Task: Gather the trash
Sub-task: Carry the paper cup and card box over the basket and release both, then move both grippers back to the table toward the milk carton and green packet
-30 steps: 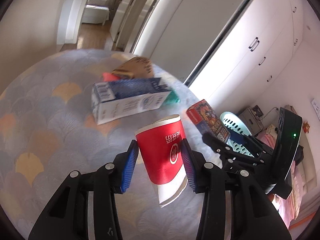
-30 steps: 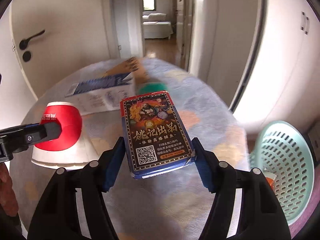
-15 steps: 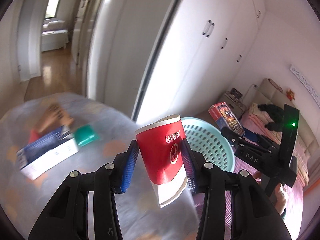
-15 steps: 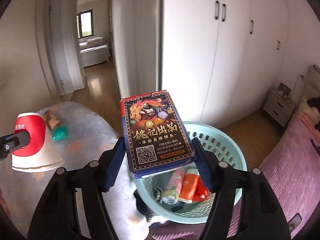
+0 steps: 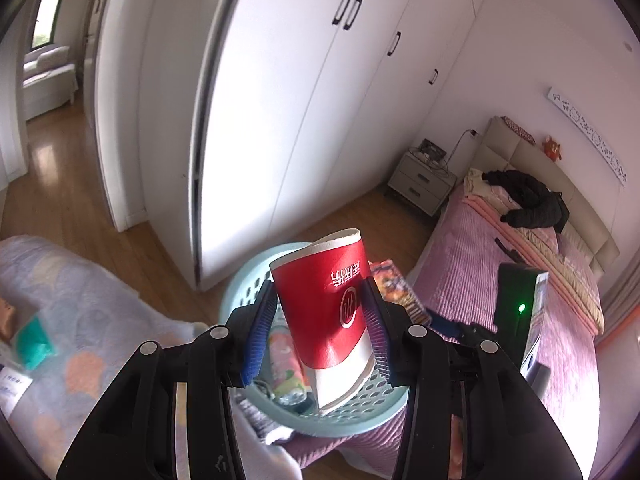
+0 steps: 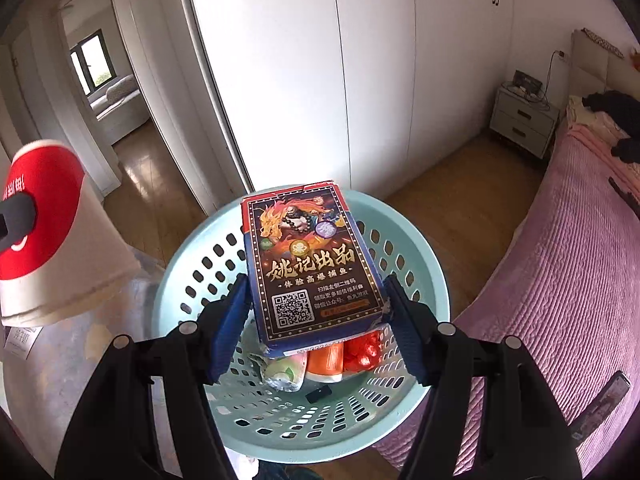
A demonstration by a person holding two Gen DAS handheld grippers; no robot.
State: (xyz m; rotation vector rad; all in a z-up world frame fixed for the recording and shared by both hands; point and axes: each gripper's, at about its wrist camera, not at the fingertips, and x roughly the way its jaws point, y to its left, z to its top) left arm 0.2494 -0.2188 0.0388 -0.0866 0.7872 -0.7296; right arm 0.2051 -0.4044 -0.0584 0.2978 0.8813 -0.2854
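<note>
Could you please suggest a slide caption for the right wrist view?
Right gripper holds a printed card box above a pale-blue perforated basket already containing trash, with a red paper cup at left.

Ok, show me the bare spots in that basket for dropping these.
In the basket, the floor is bare on the near side, between the small black piece and the near rim, and by the left wall. Crowded: the middle, under the card box, where a green-white bottle, an orange packet and red foil lie.
</note>
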